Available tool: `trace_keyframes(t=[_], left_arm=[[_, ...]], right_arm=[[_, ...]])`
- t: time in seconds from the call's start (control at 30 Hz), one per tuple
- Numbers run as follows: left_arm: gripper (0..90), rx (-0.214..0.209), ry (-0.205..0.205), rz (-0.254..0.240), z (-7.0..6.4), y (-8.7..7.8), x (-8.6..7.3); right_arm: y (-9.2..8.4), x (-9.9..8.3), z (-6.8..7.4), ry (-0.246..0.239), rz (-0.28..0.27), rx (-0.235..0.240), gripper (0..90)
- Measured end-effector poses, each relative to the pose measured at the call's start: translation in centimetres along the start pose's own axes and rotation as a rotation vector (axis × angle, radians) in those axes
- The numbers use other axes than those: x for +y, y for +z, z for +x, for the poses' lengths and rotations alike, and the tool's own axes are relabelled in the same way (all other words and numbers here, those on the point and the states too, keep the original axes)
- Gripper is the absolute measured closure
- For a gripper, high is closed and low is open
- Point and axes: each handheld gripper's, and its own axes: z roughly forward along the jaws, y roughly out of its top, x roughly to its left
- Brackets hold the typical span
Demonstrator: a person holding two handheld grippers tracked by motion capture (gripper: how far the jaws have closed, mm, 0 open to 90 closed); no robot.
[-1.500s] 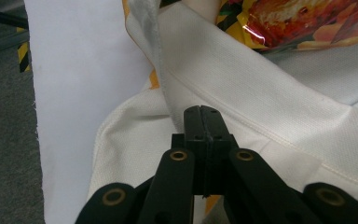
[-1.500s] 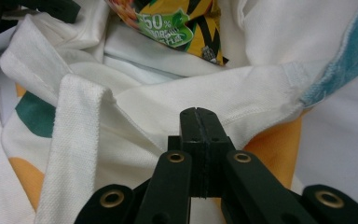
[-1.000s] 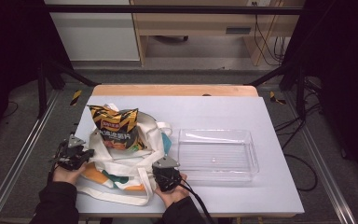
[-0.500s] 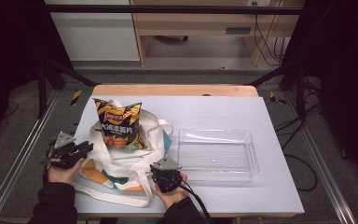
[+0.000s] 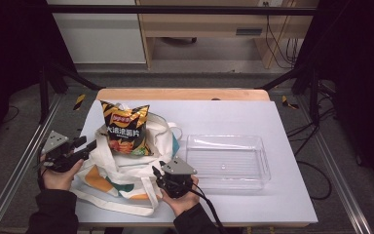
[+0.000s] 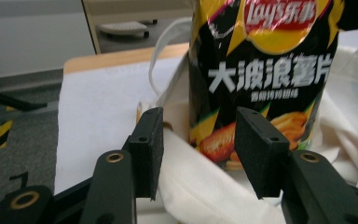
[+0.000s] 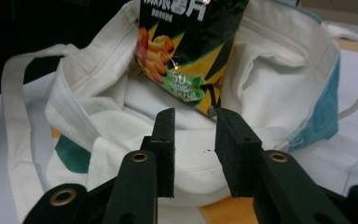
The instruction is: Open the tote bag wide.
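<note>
Your widest free room is the far strip of the white table [image 5: 233, 114], bare from the bag's handles to the right edge. On the near left, the slumped white canvas tote bag [image 5: 126, 170] blocks passage, with the upright black-and-yellow crisp packet [image 5: 124, 127] standing in its mouth. The clear rectangular plastic tray [image 5: 226, 161] takes the near right; only a narrow gap separates tray and tote. A bare strip runs along the near right edge.

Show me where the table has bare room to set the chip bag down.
Bare white table lies behind the clear tray, toward the wooden edge, and along the front right. The left is crowded: the tote bag with the chip bag fills it.
</note>
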Motion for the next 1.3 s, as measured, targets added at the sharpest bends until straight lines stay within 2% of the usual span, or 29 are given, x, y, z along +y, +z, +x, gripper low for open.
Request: trace_keyframes(t=[0.07,0.2,0.23,0.37,0.53,0.57,0.7,0.9,0.97,1.0,1.1,1.23,1.3], left_arm=[[51.6,-0.004,0.001,-0.019,-0.1,-0.2,0.7],[50.3,-0.014,0.019,-0.044,-0.3,-0.2,1.9],[50.3,-0.014,0.023,-0.049,-0.4,-0.2,2.1],[49.4,-0.013,0.029,-0.065,-0.4,0.2,3.0],[48.4,-0.015,0.004,-0.074,-0.1,1.6,3.9],[48.4,-0.015,0.006,-0.072,-0.1,2.0,4.1],[48.3,-0.009,0.006,-0.060,-0.2,3.7,4.6],[47.8,-0.013,-0.004,-0.035,-0.1,5.7,4.6],[47.5,-0.026,0.000,-0.030,-0.1,6.2,4.5],[47.5,-0.031,0.006,-0.025,-0.2,6.4,4.4],[48.8,-0.061,0.008,-0.015,-0.5,7.3,4.3],[56.2,-0.074,0.000,0.015,-0.8,8.1,4.2],[63.8,-0.070,-0.007,0.039,-0.9,8.6,4.2]], right_arm=[[-0.3,0.4,-0.2,0.001,-0.013,-0.002,63.7],[-1.2,1.8,-1.4,-0.010,-0.060,-0.040,52.5],[-1.2,1.8,-1.4,-0.010,-0.060,-0.040,52.5],[-1.7,2.8,-2.8,-0.013,-0.059,-0.065,45.3],[-2.6,4.0,-5.7,0.032,-0.057,-0.104,40.6],[-2.6,4.0,-5.7,0.032,-0.057,-0.104,40.6],[-3.8,4.4,-7.4,0.045,-0.055,-0.126,39.2],[-6.9,3.9,-9.9,0.044,-0.067,-0.168,37.4],[-8.6,3.3,-11.0,0.041,-0.075,-0.195,36.6],[-8.6,3.3,-11.0,0.041,-0.075,-0.195,36.6],[-10.5,2.4,-12.3,0.042,-0.078,-0.228,35.4],[-12.5,1.0,-13.8,0.062,-0.077,-0.259,34.2],[-13.3,0.2,-14.5,0.070,-0.067,-0.274,33.8]])
